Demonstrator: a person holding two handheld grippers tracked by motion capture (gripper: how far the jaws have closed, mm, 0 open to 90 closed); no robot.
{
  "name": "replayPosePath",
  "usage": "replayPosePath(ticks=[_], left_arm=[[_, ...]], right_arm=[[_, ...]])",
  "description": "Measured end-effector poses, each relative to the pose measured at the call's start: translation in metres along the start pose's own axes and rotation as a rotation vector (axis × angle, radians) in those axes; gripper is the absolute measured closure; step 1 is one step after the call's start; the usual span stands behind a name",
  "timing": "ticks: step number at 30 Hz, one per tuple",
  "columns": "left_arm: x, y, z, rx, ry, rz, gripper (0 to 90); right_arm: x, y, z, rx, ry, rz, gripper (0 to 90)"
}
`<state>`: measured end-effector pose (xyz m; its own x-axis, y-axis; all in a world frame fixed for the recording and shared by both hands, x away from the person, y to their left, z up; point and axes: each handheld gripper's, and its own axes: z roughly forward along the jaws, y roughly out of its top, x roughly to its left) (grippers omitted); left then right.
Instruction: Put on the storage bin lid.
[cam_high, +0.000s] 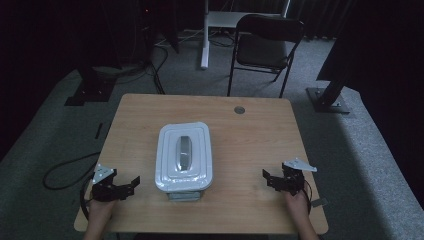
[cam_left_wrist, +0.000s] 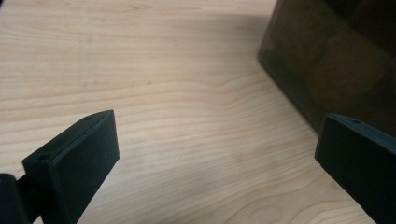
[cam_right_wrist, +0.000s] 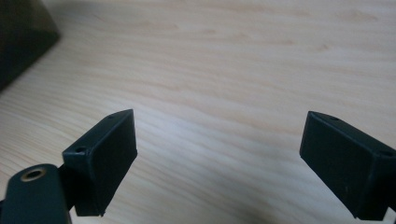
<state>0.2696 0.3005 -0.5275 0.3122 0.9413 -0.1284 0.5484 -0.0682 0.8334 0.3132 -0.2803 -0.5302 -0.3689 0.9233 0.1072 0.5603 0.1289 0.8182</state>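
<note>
The white lidded container (cam_high: 184, 156) sat at the centre of the high view, on the wooden table (cam_high: 250, 150), its long side running toward the top of the frame. Its lid was on, with a grey handle (cam_high: 184, 153) lying along the middle of the top. In the left gripper view the container's dark side wall (cam_left_wrist: 336, 60) filled the upper right of the frame, close to the right-hand jaw but not touching it; in the right gripper view a dark corner of it (cam_right_wrist: 23, 37) showed at the upper left.

The left gripper (cam_high: 131, 183) rested at the lower left of the high view, just beside the container's near left corner, its jaws spread wide with nothing but bare wood between them. The right gripper (cam_high: 267, 178) lay at the lower right, well apart from the container, its jaws likewise spread wide over bare table. A hand held each from the bottom edge.

Farther out, a round grommet (cam_high: 239, 109) marked the table's far edge, and a black folding chair (cam_high: 265, 47) stood on the grey carpet at the top of the frame.
</note>
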Motion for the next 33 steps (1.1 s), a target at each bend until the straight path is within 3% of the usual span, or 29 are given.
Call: replayPosePath(ticks=[5,11,17,24,28,33], left_arm=[[0.004,-0.006,-0.005,-0.006,0.072,-0.008,0.7],[0.013,-0.014,-0.009,0.005,0.122,-0.042,0.7],[0.019,-0.017,-0.012,0.006,0.19,-0.052,0.7],[0.029,-0.021,-0.019,-0.044,0.282,-0.13,0.7],[0.031,-0.022,-0.023,-0.065,0.296,-0.151,0.7],[0.03,-0.022,-0.023,-0.067,0.294,-0.14,0.7]], right_arm=[[-0.01,-0.014,0.0,0.038,-0.034,0.008,10.3],[-0.018,-0.022,-0.004,0.042,-0.095,0.017,10.4],[-0.029,-0.024,-0.009,0.039,-0.168,0.075,10.4],[-0.034,-0.03,-0.006,0.081,-0.22,0.104,10.4],[-0.032,-0.03,-0.005,0.073,-0.236,0.091,10.4],[-0.03,-0.03,-0.003,0.086,-0.244,0.07,10.4]])
